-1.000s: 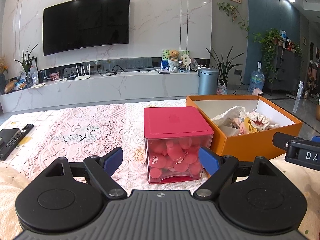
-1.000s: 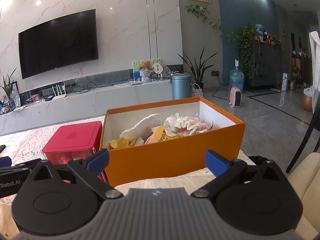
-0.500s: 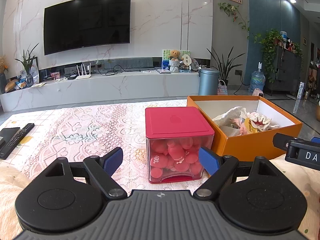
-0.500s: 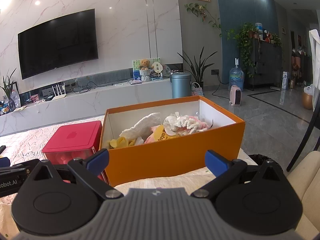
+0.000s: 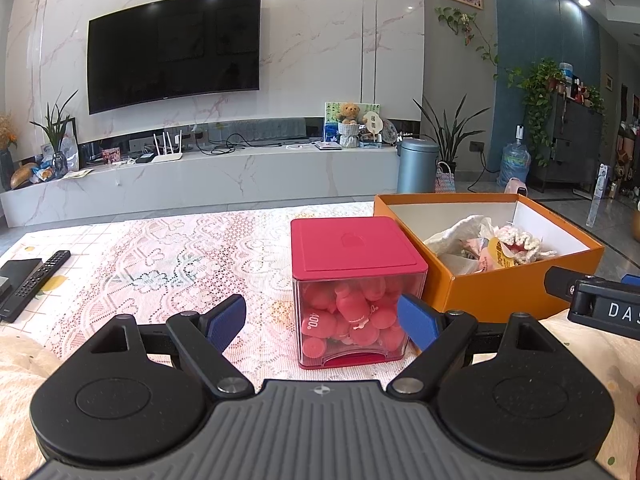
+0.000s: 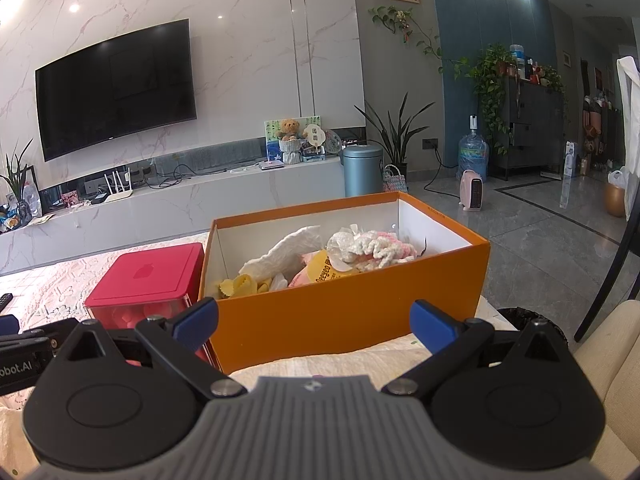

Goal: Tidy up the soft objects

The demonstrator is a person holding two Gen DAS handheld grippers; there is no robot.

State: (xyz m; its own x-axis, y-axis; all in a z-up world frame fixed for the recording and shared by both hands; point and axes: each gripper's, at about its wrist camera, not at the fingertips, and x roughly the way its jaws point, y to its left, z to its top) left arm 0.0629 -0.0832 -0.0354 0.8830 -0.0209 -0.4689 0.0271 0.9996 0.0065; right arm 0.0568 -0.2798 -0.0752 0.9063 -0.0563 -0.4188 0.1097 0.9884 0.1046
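An open orange box (image 6: 352,320) sits on the lace-covered table and holds soft items: a white cloth (image 6: 288,250), a white and pink knitted piece (image 6: 376,246), a yellow item (image 6: 240,286). The box also shows in the left wrist view (image 5: 504,292). A clear cube with a red lid (image 5: 352,248) full of pink soft pieces stands left of the box; it also shows in the right wrist view (image 6: 148,278). My left gripper (image 5: 322,320) is open and empty, just in front of the cube. My right gripper (image 6: 314,320) is open and empty, in front of the orange box.
A remote control (image 5: 34,284) and a dark flat object lie at the table's left edge. The lace tablecloth (image 5: 168,252) covers the table. A beige cushion lies under the grippers. Beyond are a TV wall, a low console, a blue bin (image 6: 362,170) and grey floor.
The left wrist view has crept slightly, so the red-lidded cube sits a touch further right and lower. The right gripper has hardly moved. Both grippers stay open.
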